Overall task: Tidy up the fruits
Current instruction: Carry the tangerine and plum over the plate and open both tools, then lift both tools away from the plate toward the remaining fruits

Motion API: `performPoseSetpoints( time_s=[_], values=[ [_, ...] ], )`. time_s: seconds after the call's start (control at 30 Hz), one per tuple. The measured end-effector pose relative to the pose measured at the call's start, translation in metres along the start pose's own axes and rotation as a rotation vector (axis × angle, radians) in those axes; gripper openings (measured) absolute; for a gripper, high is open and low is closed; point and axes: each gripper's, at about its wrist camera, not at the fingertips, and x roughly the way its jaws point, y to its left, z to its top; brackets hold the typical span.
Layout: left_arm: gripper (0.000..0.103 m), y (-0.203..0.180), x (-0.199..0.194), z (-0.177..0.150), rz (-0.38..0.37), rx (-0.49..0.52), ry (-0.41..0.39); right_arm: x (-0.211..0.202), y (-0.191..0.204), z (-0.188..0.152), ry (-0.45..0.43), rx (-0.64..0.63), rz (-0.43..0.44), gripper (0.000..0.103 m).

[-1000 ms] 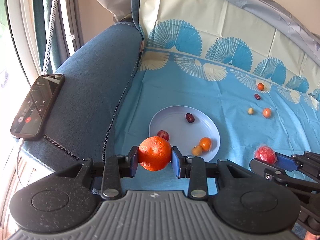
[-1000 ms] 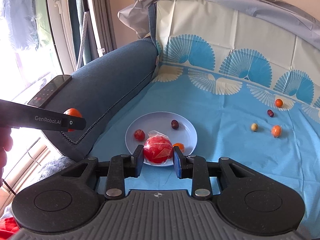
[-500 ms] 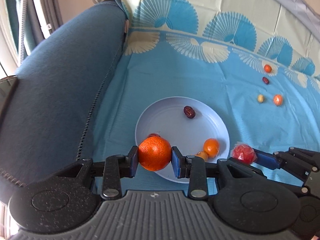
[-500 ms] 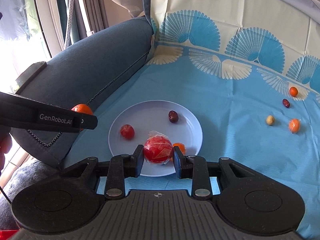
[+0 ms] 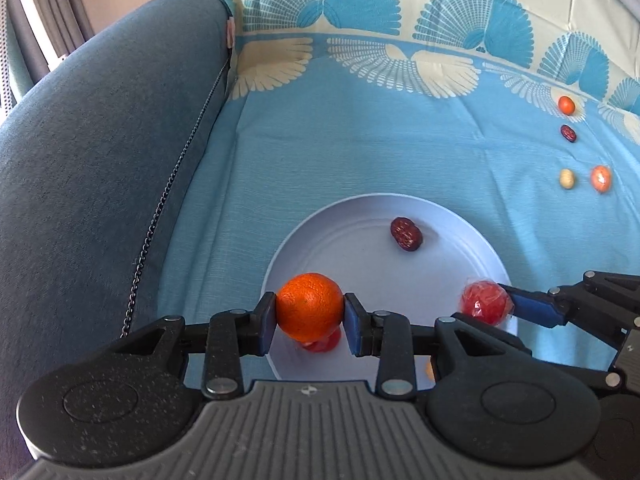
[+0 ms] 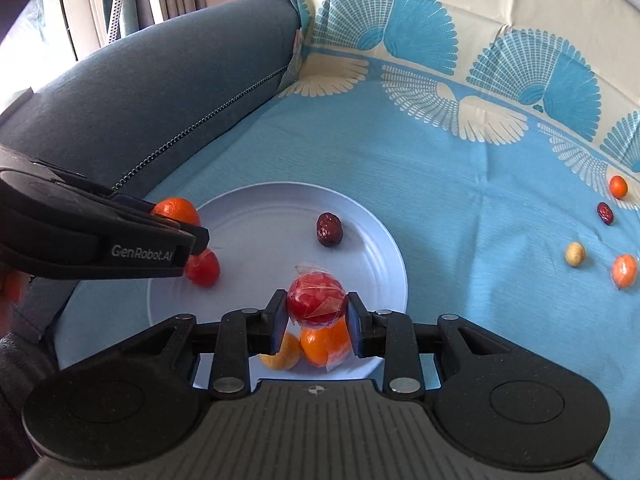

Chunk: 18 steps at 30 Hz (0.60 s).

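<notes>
My left gripper is shut on an orange tangerine and holds it over the left rim of the pale plate. It also shows in the right wrist view, with the tangerine between its fingers. My right gripper is shut on a plastic-wrapped red fruit over the plate's near right part; the left wrist view shows this fruit too. On the plate lie a dark date, a small red fruit and two orange fruits.
Several small fruits lie on the blue cloth to the right: an orange one, a dark date, a pale one and a wrapped orange one. A blue sofa armrest rises on the left.
Both grippers have moved forward and down over the plate with their fruits held. The phone on the armrest has left the view.
</notes>
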Motion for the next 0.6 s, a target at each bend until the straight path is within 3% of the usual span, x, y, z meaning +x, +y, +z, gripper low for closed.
performPoseSetpoints(
  time_s=[0.03,0.07,0.1,0.13,0.23,0.33,0.6],
  values=[
    [0.055,0.001,0.000,0.001,-0.003,0.000,-0.004,0.002,0.000,0.001,0.003,-0.001,0.005,0.034],
    [0.081,0.001,-0.002,0.002,-0.002,0.001,-0.012,0.003,0.000,0.003,0.004,-0.001,0.003,0.037],
    [0.101,0.002,-0.006,0.003,0.011,-0.002,-0.032,0.003,0.001,0.005,0.006,-0.003,-0.004,0.050],
    [0.102,0.003,-0.013,0.002,0.024,-0.009,-0.062,0.002,0.001,0.007,0.002,-0.002,-0.007,0.063],
    [0.103,0.003,-0.034,-0.004,0.021,0.019,-0.103,-0.014,0.003,0.007,-0.017,0.003,-0.024,0.087],
    [0.103,0.003,-0.056,-0.018,0.059,0.034,-0.094,-0.040,0.007,-0.005,0.000,-0.001,-0.026,0.096],
    [0.103,0.014,-0.121,-0.080,0.042,-0.085,0.007,-0.126,0.023,-0.050,0.029,0.050,-0.032,0.101]
  ],
)
